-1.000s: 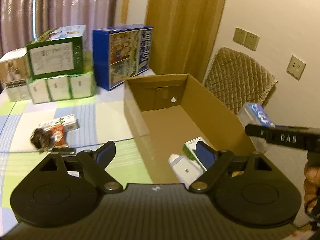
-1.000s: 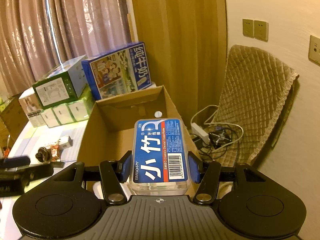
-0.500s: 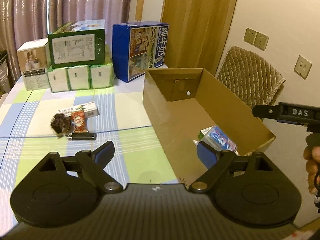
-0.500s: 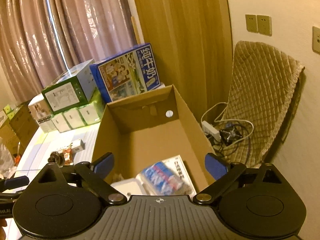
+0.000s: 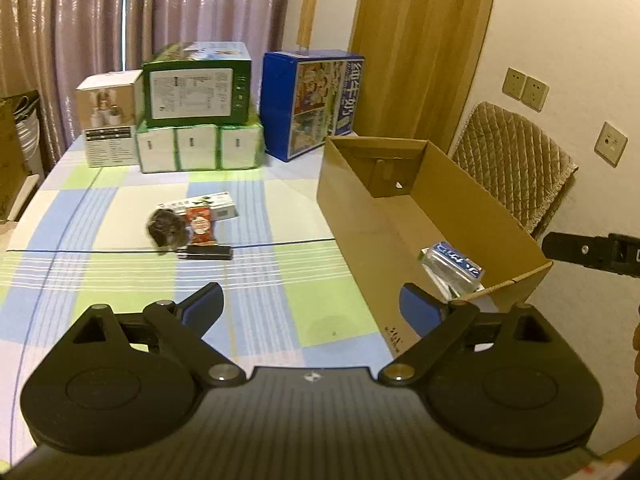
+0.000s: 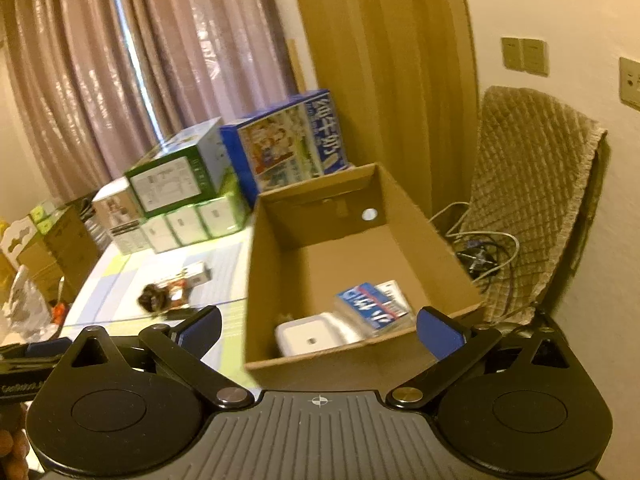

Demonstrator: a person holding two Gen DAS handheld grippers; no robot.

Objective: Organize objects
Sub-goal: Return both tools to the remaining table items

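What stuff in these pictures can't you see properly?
- Dark round thing on the table, left wrist view: too small and dim to name.
- White box in the cardboard box, right wrist view: the near wall cuts off its lower part.
- Blue-labelled clear box, right wrist view: motion blur smears its label.
- Right gripper, left wrist view: cut off by the picture's right edge.
- Left gripper, right wrist view: only a sliver shows at the left edge.

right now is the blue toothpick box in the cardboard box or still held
In. The blue toothpick box lies inside the cardboard box, and the right hand-held gripper is open and empty.
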